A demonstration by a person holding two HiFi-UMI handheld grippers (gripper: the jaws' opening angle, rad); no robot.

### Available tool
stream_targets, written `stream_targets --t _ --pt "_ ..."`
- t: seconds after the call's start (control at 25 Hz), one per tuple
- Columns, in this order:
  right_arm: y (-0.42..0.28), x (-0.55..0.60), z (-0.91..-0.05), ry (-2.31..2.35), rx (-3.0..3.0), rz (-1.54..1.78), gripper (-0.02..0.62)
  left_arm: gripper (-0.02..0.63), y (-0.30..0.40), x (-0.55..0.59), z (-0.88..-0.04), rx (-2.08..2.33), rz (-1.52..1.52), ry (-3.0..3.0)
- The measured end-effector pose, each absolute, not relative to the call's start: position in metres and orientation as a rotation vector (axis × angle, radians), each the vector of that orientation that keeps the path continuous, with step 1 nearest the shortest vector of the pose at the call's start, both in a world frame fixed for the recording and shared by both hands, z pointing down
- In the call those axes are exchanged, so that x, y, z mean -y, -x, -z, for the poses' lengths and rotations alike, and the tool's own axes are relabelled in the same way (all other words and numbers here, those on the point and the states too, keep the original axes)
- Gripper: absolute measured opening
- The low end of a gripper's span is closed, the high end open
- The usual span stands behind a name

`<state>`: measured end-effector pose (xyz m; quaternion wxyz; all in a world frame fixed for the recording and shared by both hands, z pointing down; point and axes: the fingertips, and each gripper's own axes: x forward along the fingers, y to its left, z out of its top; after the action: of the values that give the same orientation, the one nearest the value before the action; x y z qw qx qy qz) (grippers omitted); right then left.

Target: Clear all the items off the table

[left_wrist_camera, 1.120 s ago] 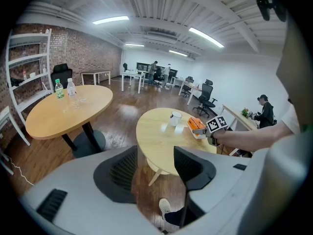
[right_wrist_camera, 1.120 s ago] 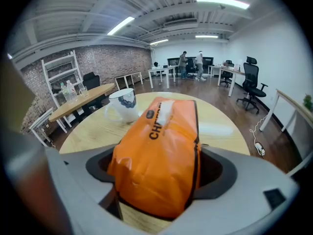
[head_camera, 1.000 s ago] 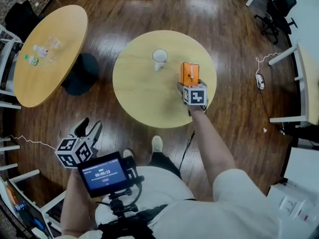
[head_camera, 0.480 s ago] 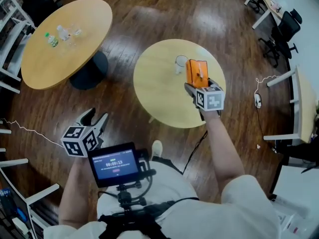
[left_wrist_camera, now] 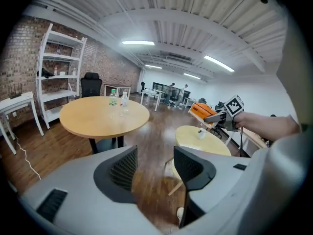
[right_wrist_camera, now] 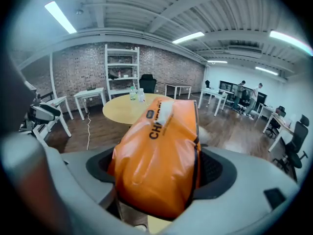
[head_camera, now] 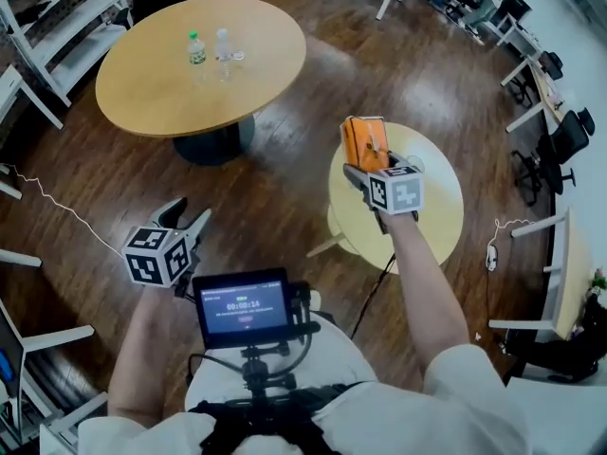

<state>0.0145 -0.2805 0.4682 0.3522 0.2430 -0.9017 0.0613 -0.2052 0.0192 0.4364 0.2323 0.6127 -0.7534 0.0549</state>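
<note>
My right gripper point(head_camera: 367, 162) is shut on an orange soft packet point(head_camera: 364, 141), held in the air over the left edge of the small round table point(head_camera: 427, 226). In the right gripper view the packet point(right_wrist_camera: 157, 151) fills the space between the jaws. From the left gripper view, the packet point(left_wrist_camera: 202, 110) hangs above that table point(left_wrist_camera: 208, 142), where a white cup point(left_wrist_camera: 199, 133) stands. My left gripper point(head_camera: 186, 218) stays low at the left, open and empty point(left_wrist_camera: 156, 169).
A larger round table point(head_camera: 161, 83) at the back left carries two bottles point(head_camera: 196, 48) and small clear glasses. White shelving point(head_camera: 57, 17) stands at the far left. Office chairs and desks point(head_camera: 541, 93) line the right. A cable point(head_camera: 47, 202) lies on the wooden floor.
The view has swung left and the large table has come nearer the centre. My right gripper has carried the orange packet from over the small table's middle to its left edge. The left gripper has kept its place.
</note>
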Motion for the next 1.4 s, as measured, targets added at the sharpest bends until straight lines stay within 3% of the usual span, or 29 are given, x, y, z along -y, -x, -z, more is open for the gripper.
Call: stream_targets --t 0.6,1.4 --pt "0.261 0.164 -0.495 -0.221 2.343 -0.064 0.439 0.241 0.342 -0.135 -0.447 2.191 -0.092 -1.464" --pt "0.564 0.219 -0.630 0.113 2.206 0.043 0.440 0.241 0.496 -0.107 -0.469 2.295 -0.011 -1.064"
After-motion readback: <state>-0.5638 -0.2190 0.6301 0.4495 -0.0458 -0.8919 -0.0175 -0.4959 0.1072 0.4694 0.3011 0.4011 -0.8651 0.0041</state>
